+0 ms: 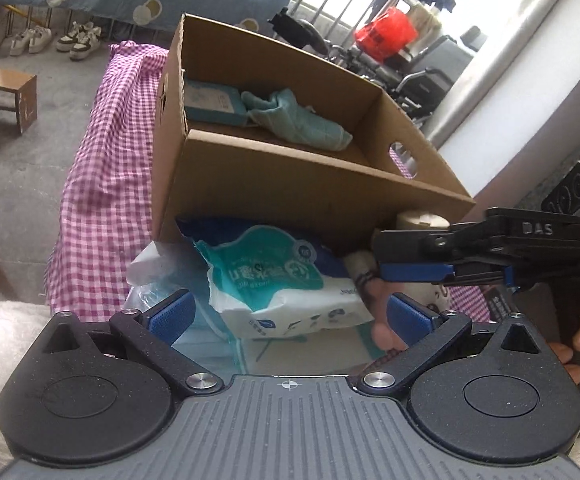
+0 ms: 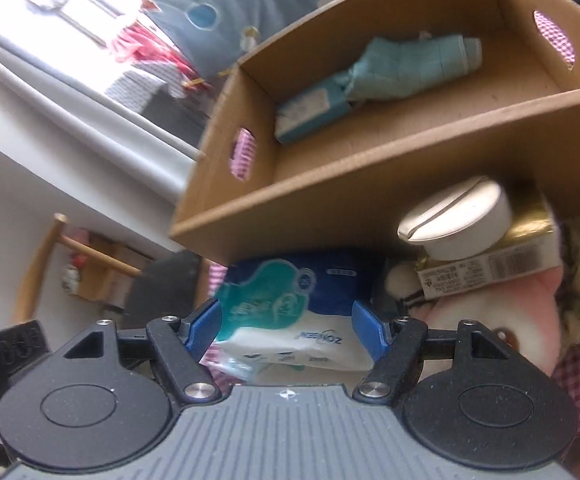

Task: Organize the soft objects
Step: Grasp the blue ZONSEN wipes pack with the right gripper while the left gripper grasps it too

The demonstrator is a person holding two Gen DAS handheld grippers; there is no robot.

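Blue-padded left gripper (image 1: pixel 288 314) stands wide open over a soft white and teal tissue pack (image 1: pixel 286 292), which lies in front of the brown cardboard box (image 1: pixel 290 184).

From the right wrist, the right gripper (image 2: pixel 286 326) is open too, its pads either side of that pack (image 2: pixel 290 320), not squeezing it. A light blue cloth (image 2: pixel 410 68) lies inside the box (image 2: pixel 370 184).

We see a towel (image 1: pixel 300 122) and a flat packet (image 1: pixel 214 103) side by side in the cardboard box (image 1: pixel 310 184). Before the box lies a tissue pack (image 1: pixel 278 280), with a round container (image 2: pixel 456 220) on a carton (image 2: pixel 490 268) to its right.
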